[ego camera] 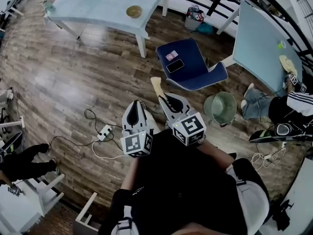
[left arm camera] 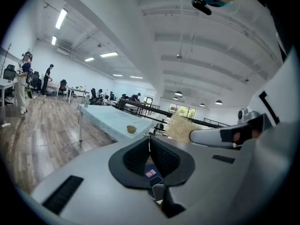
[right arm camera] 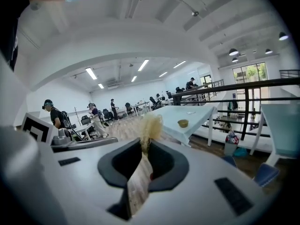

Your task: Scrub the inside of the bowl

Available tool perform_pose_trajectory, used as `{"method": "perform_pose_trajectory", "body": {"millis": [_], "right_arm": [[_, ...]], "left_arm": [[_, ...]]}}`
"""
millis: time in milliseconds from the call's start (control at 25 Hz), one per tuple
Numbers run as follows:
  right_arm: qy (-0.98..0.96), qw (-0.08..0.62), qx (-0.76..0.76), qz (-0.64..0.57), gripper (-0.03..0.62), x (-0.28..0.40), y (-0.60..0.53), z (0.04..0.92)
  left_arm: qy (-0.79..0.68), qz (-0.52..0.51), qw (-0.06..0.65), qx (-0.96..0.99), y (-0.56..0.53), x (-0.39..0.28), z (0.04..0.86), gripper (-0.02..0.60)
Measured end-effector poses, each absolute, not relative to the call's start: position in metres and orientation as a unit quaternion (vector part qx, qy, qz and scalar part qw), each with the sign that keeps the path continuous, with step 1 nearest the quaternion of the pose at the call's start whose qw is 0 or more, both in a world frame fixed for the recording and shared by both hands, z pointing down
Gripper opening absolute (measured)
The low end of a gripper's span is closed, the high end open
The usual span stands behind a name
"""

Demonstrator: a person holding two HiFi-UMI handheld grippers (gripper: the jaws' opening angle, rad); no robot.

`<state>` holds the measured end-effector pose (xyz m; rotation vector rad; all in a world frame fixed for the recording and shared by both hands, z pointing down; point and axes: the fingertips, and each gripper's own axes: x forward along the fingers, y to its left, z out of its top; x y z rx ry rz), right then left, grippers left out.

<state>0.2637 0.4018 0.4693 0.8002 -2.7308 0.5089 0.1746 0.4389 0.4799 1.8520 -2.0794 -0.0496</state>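
Note:
A small tan bowl [ego camera: 134, 11] stands on a pale table [ego camera: 98, 6] far ahead of me; it also shows as a bowl [left arm camera: 131, 129] in the left gripper view and a bowl [right arm camera: 183, 123] in the right gripper view. My right gripper [ego camera: 164, 98] is shut on a scrub brush [ego camera: 156, 85], whose flat handle [right arm camera: 138, 179] lies between the jaws with pale bristles [right arm camera: 149, 124] sticking out in front. My left gripper [ego camera: 135, 103] is shut with nothing in it. Both are held at waist height, far short of the table.
A blue chair [ego camera: 193, 67] with a phone and a card on its seat stands just ahead of the right gripper. A green round bin [ego camera: 220, 107] sits right of it. A power strip and cables [ego camera: 103, 131] lie on the wooden floor. A second table [ego camera: 259, 43] and a seated person [ego camera: 288, 106] are at right.

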Motion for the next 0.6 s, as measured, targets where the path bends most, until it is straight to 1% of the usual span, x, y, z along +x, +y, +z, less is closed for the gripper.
{"method": "perform_pose_trajectory", "body": {"millis": [120, 400, 600], "right_arm": [[-0.936, 0.121, 0.281, 0.173, 0.046, 0.231, 0.381, 0.463], [-0.927, 0.117, 0.316, 0.162, 0.044, 0.163, 0.326, 0.448], [-0.916, 0.125, 0.341, 0.168, 0.045, 0.128, 0.305, 0.456]], "left_arm": [[-0.722, -0.012, 0.183, 0.667, 0.412, 0.146, 0.480, 0.015], [-0.678, -0.014, 0.171, 0.715, 0.343, 0.087, 0.462, 0.015], [-0.664, -0.022, 0.187, 0.724, 0.318, 0.047, 0.468, 0.017]]}}
